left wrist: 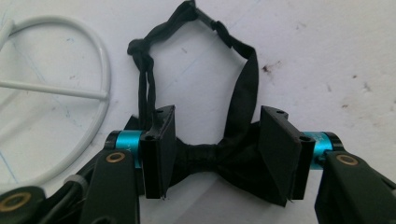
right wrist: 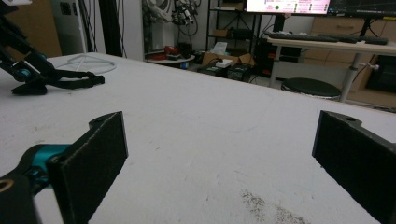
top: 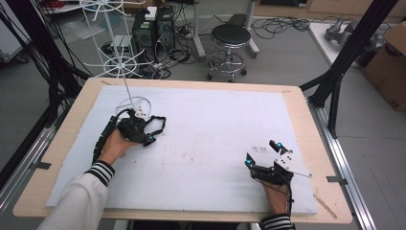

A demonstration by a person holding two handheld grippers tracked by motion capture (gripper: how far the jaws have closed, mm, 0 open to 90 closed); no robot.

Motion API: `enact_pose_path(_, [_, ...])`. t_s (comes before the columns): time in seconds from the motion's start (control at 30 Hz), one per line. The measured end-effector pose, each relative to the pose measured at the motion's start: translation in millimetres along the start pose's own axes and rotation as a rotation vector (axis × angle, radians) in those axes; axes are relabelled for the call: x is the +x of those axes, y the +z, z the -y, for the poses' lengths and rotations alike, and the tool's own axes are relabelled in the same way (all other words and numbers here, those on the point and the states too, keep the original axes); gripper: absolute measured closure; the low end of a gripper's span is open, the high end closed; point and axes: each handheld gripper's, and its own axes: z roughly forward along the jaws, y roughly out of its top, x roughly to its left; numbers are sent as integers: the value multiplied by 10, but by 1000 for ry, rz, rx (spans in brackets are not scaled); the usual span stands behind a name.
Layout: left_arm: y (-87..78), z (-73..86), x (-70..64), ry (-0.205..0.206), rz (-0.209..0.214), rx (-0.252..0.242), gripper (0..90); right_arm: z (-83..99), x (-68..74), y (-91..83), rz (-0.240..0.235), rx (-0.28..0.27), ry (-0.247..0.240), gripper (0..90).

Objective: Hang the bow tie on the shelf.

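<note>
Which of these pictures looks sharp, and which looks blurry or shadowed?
Left gripper view: the black bow tie is sharp under even light, with a soft shadow. Right gripper view: the near pads look soft. High view: slightly grainy, no glare on the white table cover.

Your widest open room is the middle of the white mat [top: 206, 143], bare from centre frame to the lower right. At upper left, the white wire rack [top: 125, 62] rises from its ring base [left wrist: 93, 88], just beside the bow tie [left wrist: 219, 154], crowding any approach from that side.
</note>
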Motion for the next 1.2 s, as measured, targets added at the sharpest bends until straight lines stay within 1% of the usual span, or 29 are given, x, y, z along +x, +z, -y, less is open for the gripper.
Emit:
enact_pose_path(0.07, [6,-3,5,-6,-3,-5,492,0,0,0,0,0,0,23])
enact_pose_path(0.23, [30,-3,-3,-1,6,3,551,0,-6,2,1,-4,-2,23])
enact_pose_path(0.27, [40,-6,-6,-1,8,4,559,0,0,0,-1,1,7,23])
enact_pose_path(0.3, [40,-6,-6,-1,8,4,570,-1,-4,2,2,1,1,23])
enact_pose_path(0.43, [52,-13,-12,2,16,11,646,-2,-3,3,0,3,4,23])
enact_pose_path(0.5, [54,-17,-17,1,13,14,666,-1,-4,3,0,3,3,23])
enact_pose_path(0.53, [60,-20,-18,-9,16,13,679,-2,-3,6,0,3,5,23])
enact_pose_path(0.57, [60,-20,-18,-9,16,13,694,-2,-5,5,-1,5,4,23])
enact_pose_path(0.6, [67,-22,-17,-13,20,18,713,-2,-4,5,-1,5,5,23])
enact_pose_path(0.67, [70,-23,-22,-20,23,23,781,-2,-4,5,-1,5,5,23])
enact_pose_path(0.9, [67,-23,-19,-22,19,25,861,-2,-7,5,-1,5,4,23])
enact_pose_path(1.03, [61,-25,-29,-28,16,25,879,-2,-7,5,-1,5,6,23])
enact_pose_path(1.07, [57,-27,-27,-20,14,27,880,-2,-9,6,-1,3,3,23])
enact_pose_path(1.17, [55,-26,-29,-20,11,25,883,-2,-9,5,-2,4,5,23])
enact_pose_path(1.2, [55,-24,-34,-31,13,14,884,-2,-9,5,-3,3,5,23])
